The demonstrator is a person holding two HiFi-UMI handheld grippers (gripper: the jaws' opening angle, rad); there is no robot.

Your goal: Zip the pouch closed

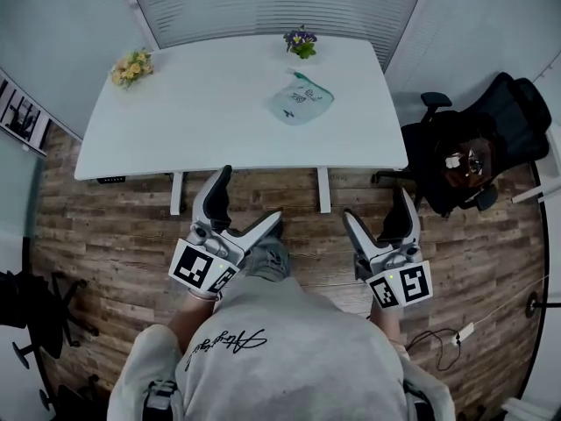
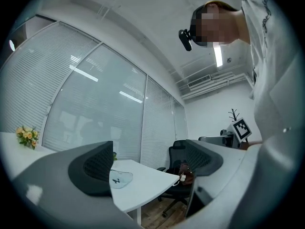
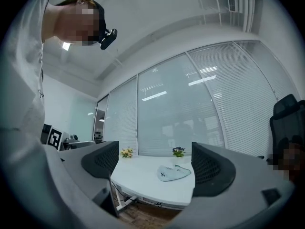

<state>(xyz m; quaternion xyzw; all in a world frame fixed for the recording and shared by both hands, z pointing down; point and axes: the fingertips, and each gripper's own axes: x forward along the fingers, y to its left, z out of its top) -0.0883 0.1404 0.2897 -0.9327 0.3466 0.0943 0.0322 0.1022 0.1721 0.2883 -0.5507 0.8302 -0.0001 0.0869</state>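
A pale green pouch (image 1: 301, 100) lies flat on the white table (image 1: 202, 103), toward its far right; its zip end points to the back. It also shows as the pouch (image 2: 121, 178) in the left gripper view and the pouch (image 3: 174, 172) in the right gripper view. My left gripper (image 1: 248, 202) hangs over the wooden floor in front of the table, jaws wide apart and empty. My right gripper (image 1: 379, 210) is held beside it, also open and empty. Both grippers are well short of the table.
A yellow flower pot (image 1: 131, 67) stands at the table's far left and a purple flower pot (image 1: 301, 41) behind the pouch. A black office chair (image 1: 478, 143) with a brown bag on it sits right of the table. Cables lie on the floor at right.
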